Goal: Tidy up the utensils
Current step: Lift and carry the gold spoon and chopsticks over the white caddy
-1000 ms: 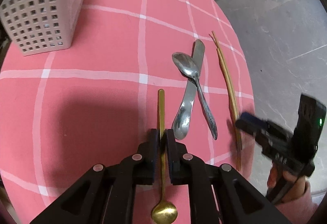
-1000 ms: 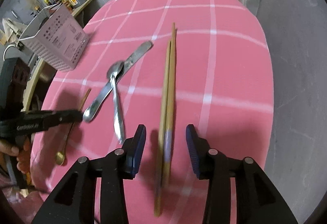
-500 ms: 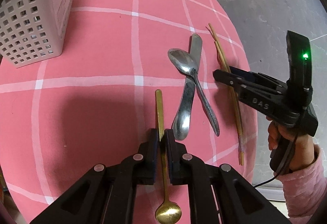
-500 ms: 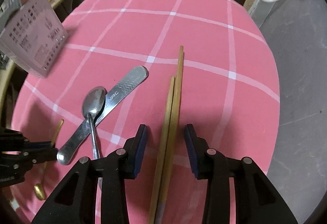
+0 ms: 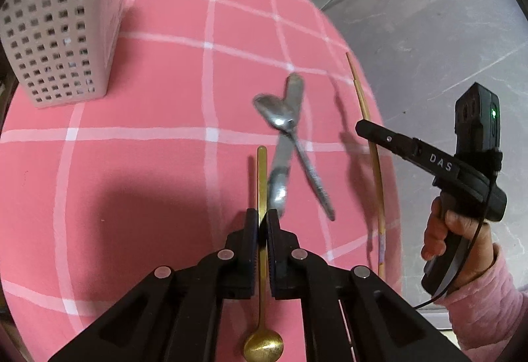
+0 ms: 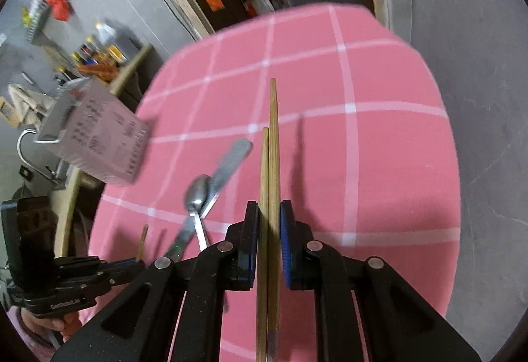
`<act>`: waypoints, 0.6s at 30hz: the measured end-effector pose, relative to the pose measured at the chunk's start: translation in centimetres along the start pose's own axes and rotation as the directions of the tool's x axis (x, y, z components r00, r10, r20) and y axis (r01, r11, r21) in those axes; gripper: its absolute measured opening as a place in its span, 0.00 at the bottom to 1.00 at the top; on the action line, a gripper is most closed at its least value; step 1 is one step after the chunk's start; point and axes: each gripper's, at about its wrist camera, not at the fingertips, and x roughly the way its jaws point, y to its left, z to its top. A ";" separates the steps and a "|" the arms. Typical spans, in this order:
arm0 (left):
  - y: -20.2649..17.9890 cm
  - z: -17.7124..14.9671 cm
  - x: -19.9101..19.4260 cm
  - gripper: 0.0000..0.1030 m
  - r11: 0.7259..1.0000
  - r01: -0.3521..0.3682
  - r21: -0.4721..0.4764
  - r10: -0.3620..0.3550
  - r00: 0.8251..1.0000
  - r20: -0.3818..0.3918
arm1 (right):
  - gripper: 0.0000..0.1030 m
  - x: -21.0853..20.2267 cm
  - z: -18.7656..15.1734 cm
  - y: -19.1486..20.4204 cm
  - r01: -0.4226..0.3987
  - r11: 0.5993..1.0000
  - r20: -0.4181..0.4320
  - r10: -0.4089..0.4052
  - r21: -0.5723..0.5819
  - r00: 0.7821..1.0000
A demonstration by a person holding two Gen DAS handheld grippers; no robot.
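Note:
My left gripper (image 5: 263, 220) is shut on the handle of a gold spoon (image 5: 262, 177). Its bowl hangs below the fingers, and its far end casts a thin shadow on the pink checked cloth (image 5: 138, 170). My right gripper (image 6: 269, 213) is closing, and its blue pads (image 6: 286, 230) press on a pair of wooden chopsticks (image 6: 272, 137). The chopsticks are lifted, with their shadow lying apart to the right. A silver spoon (image 5: 298, 147) lies crossed over a butter knife (image 5: 280, 164) between the two grippers. The white perforated holder (image 5: 59, 32) stands upright at the far left.
The round table's edge (image 5: 392, 164) drops to a grey floor on the right. A person's hand in a pink sleeve (image 5: 475, 266) holds the right gripper (image 5: 363, 129) beside that edge. Cluttered shelves and bottles (image 6: 99, 51) stand beyond the table.
The right jaws have closed from wide apart onto the chopsticks and raised them off the cloth. The left gripper keeps its hold on the gold spoon, whose far end has lifted slightly.

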 end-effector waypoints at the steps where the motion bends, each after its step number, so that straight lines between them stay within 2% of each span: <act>1: -0.1 -0.2 -0.4 0.05 1.000 0.005 0.012 -0.005 1.000 0.025 | 0.11 -0.3 -0.1 0.0 -0.007 1.000 0.016 0.007 -0.001 1.000; 7: -1.3 -0.8 -3.1 0.05 0.997 0.022 0.073 -0.034 0.985 0.170 | 0.11 -2.3 0.5 0.8 -0.053 0.998 0.131 0.056 -0.027 0.990; 15: -1.7 1.2 -7.0 0.05 0.991 0.009 0.136 -0.053 0.944 0.327 | 0.11 -4.9 1.2 3.7 -0.079 0.990 0.246 0.107 -0.120 0.963; 18: -1.9 1.9 -8.0 0.05 0.990 0.002 0.140 -0.054 0.928 0.369 | 0.11 -6.2 1.7 4.8 -0.107 0.984 0.297 0.145 -0.141 0.944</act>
